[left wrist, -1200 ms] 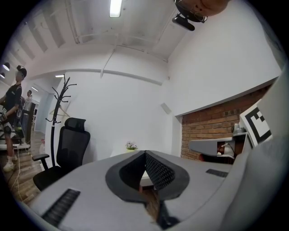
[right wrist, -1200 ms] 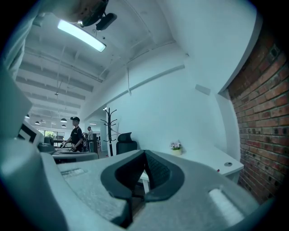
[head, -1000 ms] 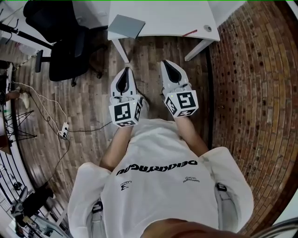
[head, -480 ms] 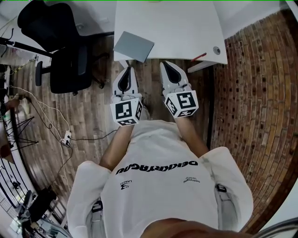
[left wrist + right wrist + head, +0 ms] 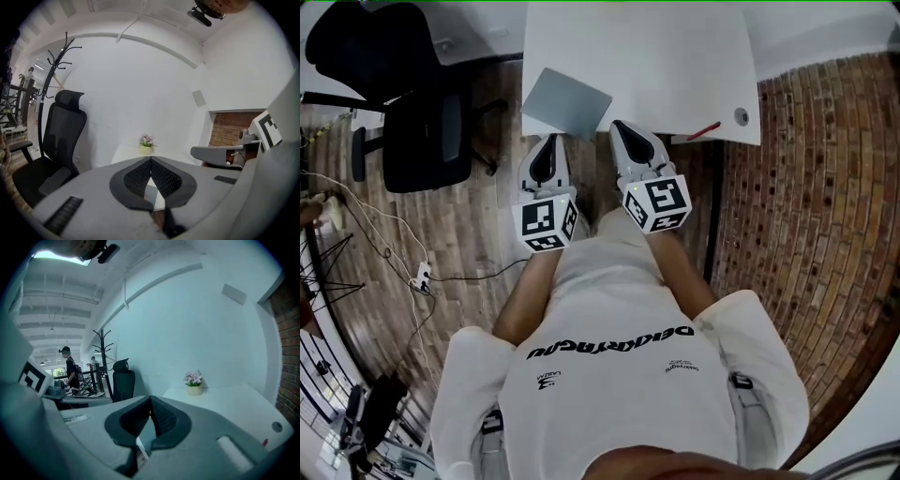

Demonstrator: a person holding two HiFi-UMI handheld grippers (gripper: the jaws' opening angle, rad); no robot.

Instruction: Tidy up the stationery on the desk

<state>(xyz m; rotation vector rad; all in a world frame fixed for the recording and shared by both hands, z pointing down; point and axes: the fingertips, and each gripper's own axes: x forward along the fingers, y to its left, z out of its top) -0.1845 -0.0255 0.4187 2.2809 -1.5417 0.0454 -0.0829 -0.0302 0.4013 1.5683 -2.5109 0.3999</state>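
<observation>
The left gripper has its two jaws together, the tips touching, and nothing is between them. Just beyond the tips a small flower pot stands on a white desk. At left are a black office chair and a coat stand (its foot hidden by the chair). At right the right gripper shows before a brick wall.

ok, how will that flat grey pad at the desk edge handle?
The flat grey rectangular pad looks thin, so probably light. Its corner seems to overhang the white desk yet stays flat: likely stiffish. A push might tip it off.
</observation>
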